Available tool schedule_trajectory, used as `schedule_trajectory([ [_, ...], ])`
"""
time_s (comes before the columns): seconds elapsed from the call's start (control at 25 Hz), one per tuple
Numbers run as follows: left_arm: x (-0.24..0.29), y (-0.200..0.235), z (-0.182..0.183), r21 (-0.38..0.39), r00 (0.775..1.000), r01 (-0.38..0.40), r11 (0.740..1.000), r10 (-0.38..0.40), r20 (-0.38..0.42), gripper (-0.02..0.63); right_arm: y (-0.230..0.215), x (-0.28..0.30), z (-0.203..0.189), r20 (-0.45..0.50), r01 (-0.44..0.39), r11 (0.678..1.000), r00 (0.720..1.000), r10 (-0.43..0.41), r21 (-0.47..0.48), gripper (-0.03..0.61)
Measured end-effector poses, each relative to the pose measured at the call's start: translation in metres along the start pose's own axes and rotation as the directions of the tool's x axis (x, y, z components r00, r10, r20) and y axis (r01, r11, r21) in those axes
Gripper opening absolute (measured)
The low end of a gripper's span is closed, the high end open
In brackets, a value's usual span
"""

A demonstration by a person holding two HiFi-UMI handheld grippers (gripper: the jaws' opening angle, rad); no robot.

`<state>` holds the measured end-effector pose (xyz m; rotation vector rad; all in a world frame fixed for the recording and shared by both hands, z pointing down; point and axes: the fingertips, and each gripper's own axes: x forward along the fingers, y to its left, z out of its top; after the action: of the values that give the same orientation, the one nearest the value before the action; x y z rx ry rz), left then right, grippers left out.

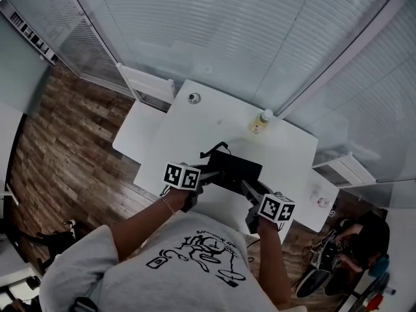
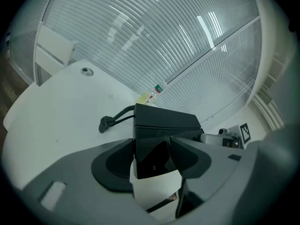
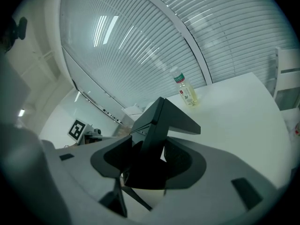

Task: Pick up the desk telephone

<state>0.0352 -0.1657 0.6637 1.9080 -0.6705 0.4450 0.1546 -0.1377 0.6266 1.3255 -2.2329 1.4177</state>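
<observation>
Desk telephone lay crosswise between my left gripper and right gripper, fingers of each clamped on its ends.

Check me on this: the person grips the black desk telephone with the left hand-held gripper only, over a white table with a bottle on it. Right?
Not quite: both hold it. The right gripper view shows the right hand-held gripper clamped on the black desk telephone too, just as the left hand-held gripper is. The white table with the bottle on it is correct.
</observation>
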Motion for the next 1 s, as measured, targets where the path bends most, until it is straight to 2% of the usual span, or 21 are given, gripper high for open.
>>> schedule_trajectory([
  [0.2,-0.015,-0.022,0.012,0.001,1.0,0.014,1.0,-0.014,-0.001,0.241,0.018,-0.018,0.018,0.033,-0.011,1.0,0.999,0.011,-0.014,0.209],
  [0.44,-0.038,-0.05,0.03,0.036,0.999,0.023,0.999,-0.025,0.043,0.241,0.044,-0.041,0.036,0.073,-0.022,0.999,0.997,0.024,-0.031,0.207],
  [1.0,-0.068,-0.083,0.051,0.096,0.996,0.027,0.995,-0.034,0.076,0.241,0.076,-0.07,0.062,0.111,-0.042,0.997,0.993,0.048,-0.06,0.204],
])
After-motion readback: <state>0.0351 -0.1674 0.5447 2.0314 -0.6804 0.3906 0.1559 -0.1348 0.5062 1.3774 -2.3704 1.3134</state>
